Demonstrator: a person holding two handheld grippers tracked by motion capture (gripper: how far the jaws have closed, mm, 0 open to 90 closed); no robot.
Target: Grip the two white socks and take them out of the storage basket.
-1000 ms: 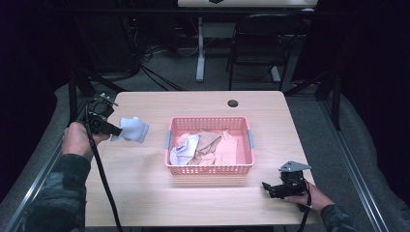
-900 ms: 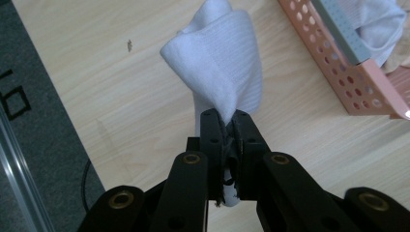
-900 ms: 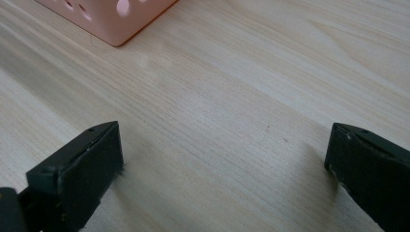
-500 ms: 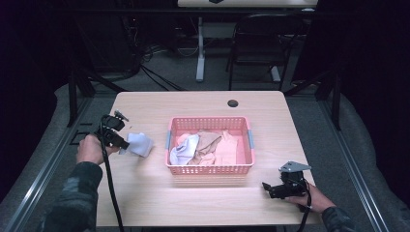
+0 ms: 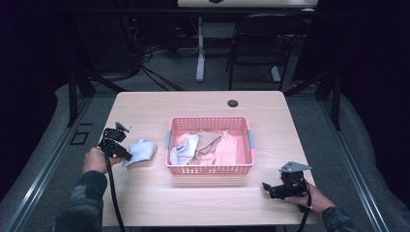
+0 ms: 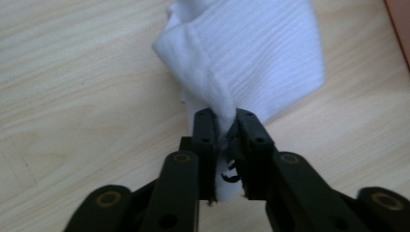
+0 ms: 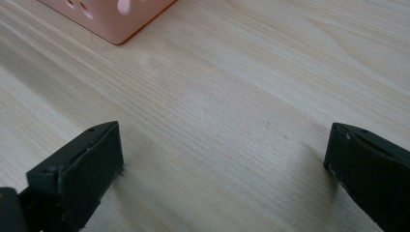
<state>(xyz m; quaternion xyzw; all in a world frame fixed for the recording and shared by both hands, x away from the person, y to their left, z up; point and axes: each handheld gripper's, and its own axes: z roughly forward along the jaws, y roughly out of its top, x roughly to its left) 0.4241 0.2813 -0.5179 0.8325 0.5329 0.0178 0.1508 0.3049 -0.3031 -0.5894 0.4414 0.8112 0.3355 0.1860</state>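
While the left gripper (image 5: 126,157) sits low at the left edge of the light wooden surface (image 5: 203,208), its jaws are clamped on a bunched corner of a white ribbed cloth (image 5: 141,151). Left gripper view confirms it: fabric pinched between the tips, rest of the cloth (image 6: 251,53) fanned out ahead on the wood.

Key relation: cloth lies just left of the pink perforated plastic basket (image 5: 209,169), near its left wall but not touching as far as I can tell. The cloth's length runs from the grip point toward the basket. So the basket is directly to the right of the left gripper; that arm is clearly the nearer one.

Basket holds a pile of white and beige garments (image 5: 203,147).

Right gripper (image 5: 269,187) rests near the front right of the surface, jaws wide apart, holding nothing. Its own view shows a basket corner (image 7: 111,19) ahead, well apart from the cloth.

Judgement: the cloth's next placement is the left arm's job.
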